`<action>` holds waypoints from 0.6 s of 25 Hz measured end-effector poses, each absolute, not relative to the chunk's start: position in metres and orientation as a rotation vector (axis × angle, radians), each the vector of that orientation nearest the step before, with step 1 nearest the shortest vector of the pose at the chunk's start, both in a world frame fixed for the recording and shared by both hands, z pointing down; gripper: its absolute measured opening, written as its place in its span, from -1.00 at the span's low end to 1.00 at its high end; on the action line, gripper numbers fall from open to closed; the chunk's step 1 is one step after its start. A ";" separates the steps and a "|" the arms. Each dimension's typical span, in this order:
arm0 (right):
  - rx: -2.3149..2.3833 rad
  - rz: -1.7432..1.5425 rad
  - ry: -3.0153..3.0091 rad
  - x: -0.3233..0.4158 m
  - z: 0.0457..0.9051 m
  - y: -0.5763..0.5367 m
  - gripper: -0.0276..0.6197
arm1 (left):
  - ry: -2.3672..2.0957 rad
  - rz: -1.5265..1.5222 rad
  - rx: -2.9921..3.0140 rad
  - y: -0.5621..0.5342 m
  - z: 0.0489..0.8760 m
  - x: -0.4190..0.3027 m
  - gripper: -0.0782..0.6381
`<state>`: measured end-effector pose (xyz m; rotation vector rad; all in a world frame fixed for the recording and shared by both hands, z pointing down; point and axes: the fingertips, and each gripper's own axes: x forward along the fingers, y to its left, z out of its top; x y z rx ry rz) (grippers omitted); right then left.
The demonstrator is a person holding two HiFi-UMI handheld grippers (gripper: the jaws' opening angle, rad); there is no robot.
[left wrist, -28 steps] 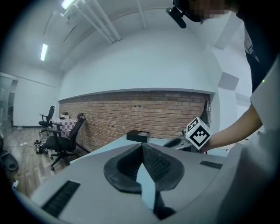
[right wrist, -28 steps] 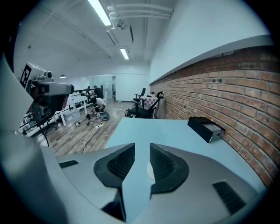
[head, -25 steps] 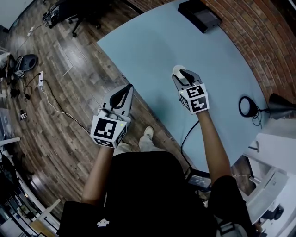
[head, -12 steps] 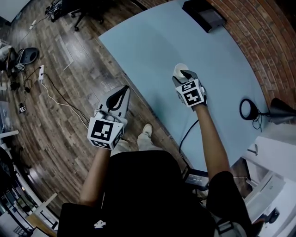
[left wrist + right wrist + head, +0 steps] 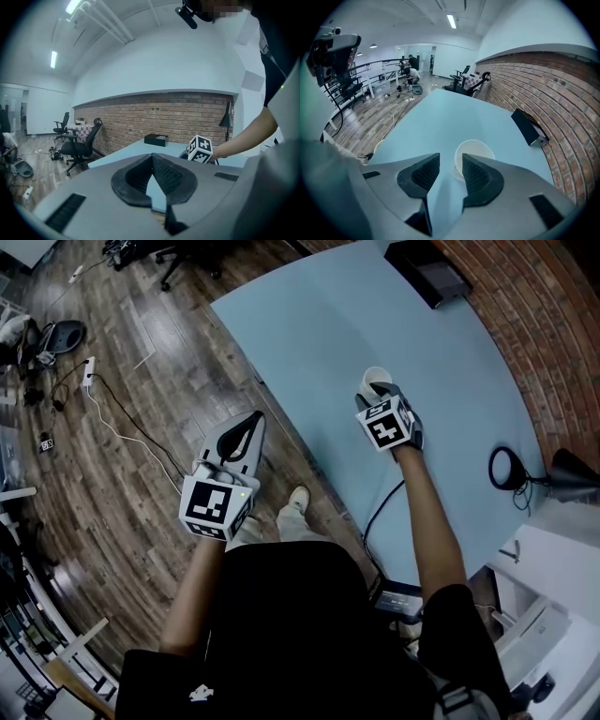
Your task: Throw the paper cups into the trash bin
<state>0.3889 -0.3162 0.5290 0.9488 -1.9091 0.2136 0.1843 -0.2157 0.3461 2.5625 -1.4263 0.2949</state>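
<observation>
A white paper cup [image 5: 374,378] stands upright with its mouth up on the light blue table [image 5: 309,324], near the table's side edge. My right gripper [image 5: 380,390] points steeply down right over it. In the right gripper view the cup [image 5: 476,148] sits just past the right finger, its left rim showing in the gap of the right gripper [image 5: 450,159]. The jaws have just been opening and stand wide, pressing on nothing. My left gripper [image 5: 252,419] hangs over the wooden floor beside the table; the tips of the left gripper [image 5: 152,157] meet, with nothing held.
A black box [image 5: 427,273] lies at the table's far end by the brick wall. A black lamp base [image 5: 506,467] with a cable stands at the right. Office chairs [image 5: 77,143] and cables [image 5: 103,418] are on the floor to the left.
My right gripper has come down and tipped more steeply over the cup. The left gripper has stayed about where it was.
</observation>
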 end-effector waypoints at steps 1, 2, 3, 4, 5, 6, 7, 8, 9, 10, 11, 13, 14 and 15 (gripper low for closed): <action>0.947 0.212 -1.903 0.389 0.529 -0.316 -0.44 | -1.431 0.294 2.559 -0.215 0.346 0.183 -0.76; 0.947 0.210 -1.896 0.389 0.530 -0.316 -0.45 | -1.435 0.293 2.555 -0.214 0.347 0.181 -0.76; 0.950 0.208 -1.889 0.390 0.530 -0.316 -0.48 | -1.439 0.293 2.552 -0.213 0.347 0.180 -0.76; 0.953 0.202 -1.882 0.390 0.530 -0.316 -0.50 | -1.441 0.292 2.549 -0.212 0.347 0.179 -0.76; 0.957 0.194 -1.876 0.391 0.530 -0.316 -0.55 | -1.444 0.291 2.546 -0.212 0.348 0.179 -0.76; 0.959 0.188 -1.871 0.391 0.530 -0.316 -0.61 | -1.446 0.289 2.543 -0.211 0.348 0.178 -0.76; 0.962 0.182 -1.867 0.391 0.530 -0.316 -0.64 | -1.448 0.288 2.541 -0.210 0.349 0.178 -0.76; 0.962 0.178 -1.865 0.392 0.530 -0.315 -0.68 | -1.450 0.287 2.539 -0.210 0.349 0.177 -0.76; 0.961 0.176 -1.863 0.391 0.531 -0.315 -0.72 | -1.452 0.286 2.538 -0.209 0.349 0.177 -0.76; 0.960 0.174 -1.861 0.391 0.531 -0.314 -0.73 | -1.452 0.285 2.537 -0.208 0.349 0.176 -0.76; 0.960 0.172 -1.859 0.391 0.531 -0.314 -0.75 | -1.452 0.284 2.536 -0.207 0.350 0.176 -0.76; 0.964 0.168 -1.856 0.392 0.530 -0.313 -0.80 | -1.450 0.283 2.534 -0.206 0.351 0.175 -0.76; 0.966 0.167 -1.856 0.392 0.530 -0.313 -0.81 | -1.450 0.283 2.532 -0.205 0.351 0.175 -0.76; 0.965 0.167 -1.855 0.392 0.530 -0.313 -0.82 | -1.450 0.283 2.531 -0.204 0.351 0.175 -0.76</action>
